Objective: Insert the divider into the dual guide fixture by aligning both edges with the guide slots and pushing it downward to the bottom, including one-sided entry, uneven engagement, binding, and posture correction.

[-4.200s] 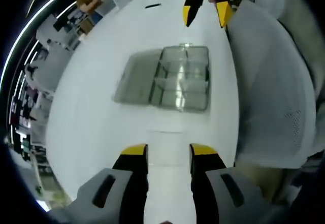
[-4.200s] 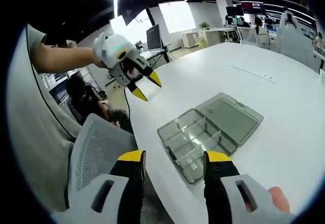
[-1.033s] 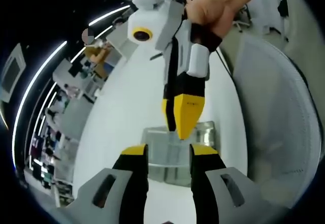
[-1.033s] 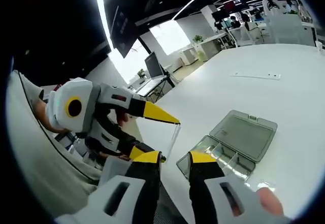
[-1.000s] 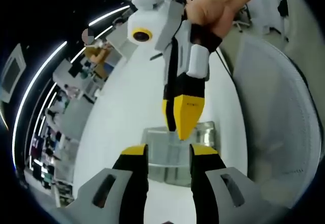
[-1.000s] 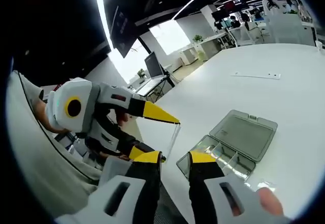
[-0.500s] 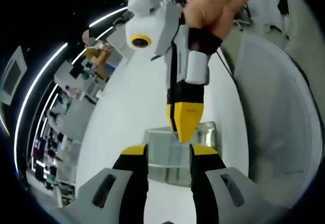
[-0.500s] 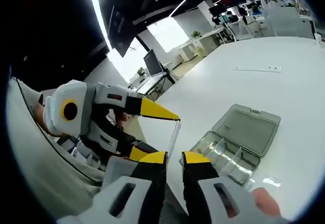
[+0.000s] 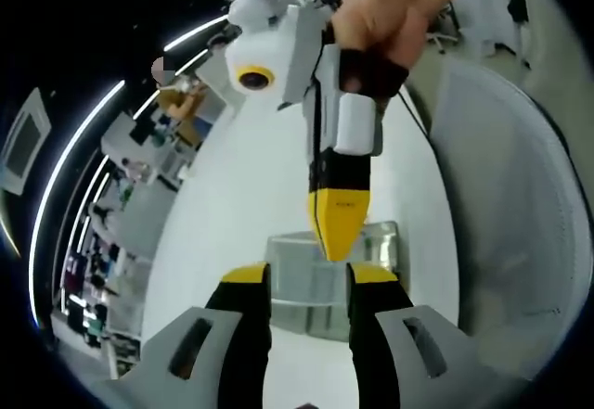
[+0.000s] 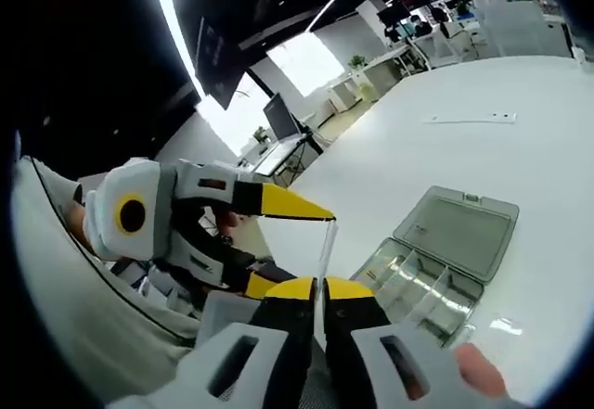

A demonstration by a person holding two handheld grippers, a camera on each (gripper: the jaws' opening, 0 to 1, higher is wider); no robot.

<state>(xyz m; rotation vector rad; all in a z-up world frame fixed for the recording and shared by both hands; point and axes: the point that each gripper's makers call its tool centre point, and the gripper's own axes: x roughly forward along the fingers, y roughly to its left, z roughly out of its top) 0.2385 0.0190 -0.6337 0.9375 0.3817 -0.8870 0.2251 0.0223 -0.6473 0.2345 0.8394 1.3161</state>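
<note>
Now, left gripper (image 9: pixel 302 284): jaws spread wide, and I hold the divider (image 10: pixel 325 247) clamped end to end between their tips
Right gripper (image 10: pixel 318 290): jaws pressed almost together; they look pinched on the divider's lower edge, between the left tips
Hand (image 9: pixel 399 10): wrapped round the right gripper's grip, high in the left gripper view
Divider: clear, thin, up in the air above the tabletop (image 10: pixel 464 121), not yet at any slot
Long axis: runs from the left gripper's upper tip down to my right jaws, steeply tilted against the tabletop
Box (image 10: pixel 436 270): clear, lid open and lying flat beyond it, close to the tabletop's near edge
Way to go: box lies ahead of and below both grippers, so the divider must come down and forward, then be levelled over the slots
Nearer hand: right, I judge, but only slightly
Count: two grippers, one divider held, one box; the walls already inside it I cannot count surely
</note>
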